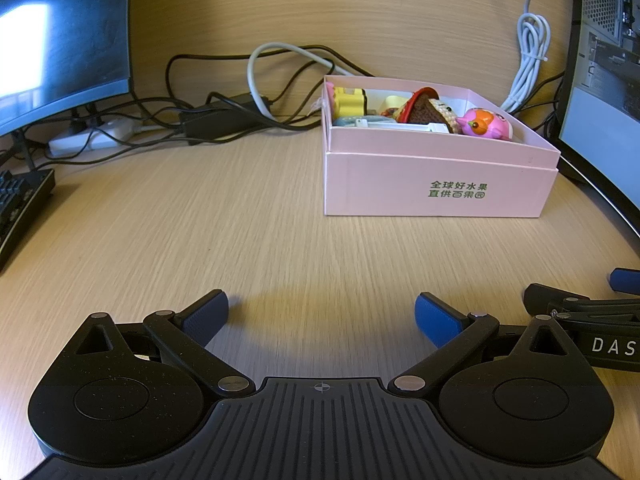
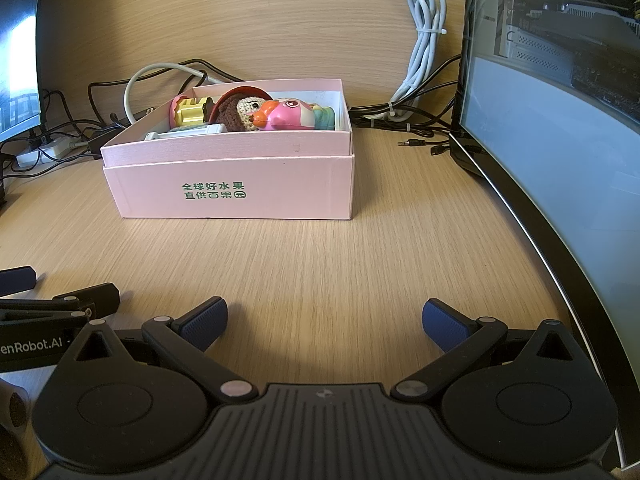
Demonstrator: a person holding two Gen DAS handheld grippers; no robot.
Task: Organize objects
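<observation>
Both grippers, left (image 1: 322, 314) and right (image 2: 325, 320), had jaws wide open, gripping nothing. Toys sat packed in the pink box (image 2: 236, 190) on the bench (image 2: 320, 264)

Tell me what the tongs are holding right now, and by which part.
Nothing. The left tongs and right tongs are both open over the bare wooden desk.

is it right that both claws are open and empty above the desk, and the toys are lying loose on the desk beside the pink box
Not quite. The toys are not loose on the desk: the pink bird toy, the crocheted doll and the rest sit inside the pink box, as the right wrist view shows. The rest holds: the left claw and the right claw are open and empty.
</observation>
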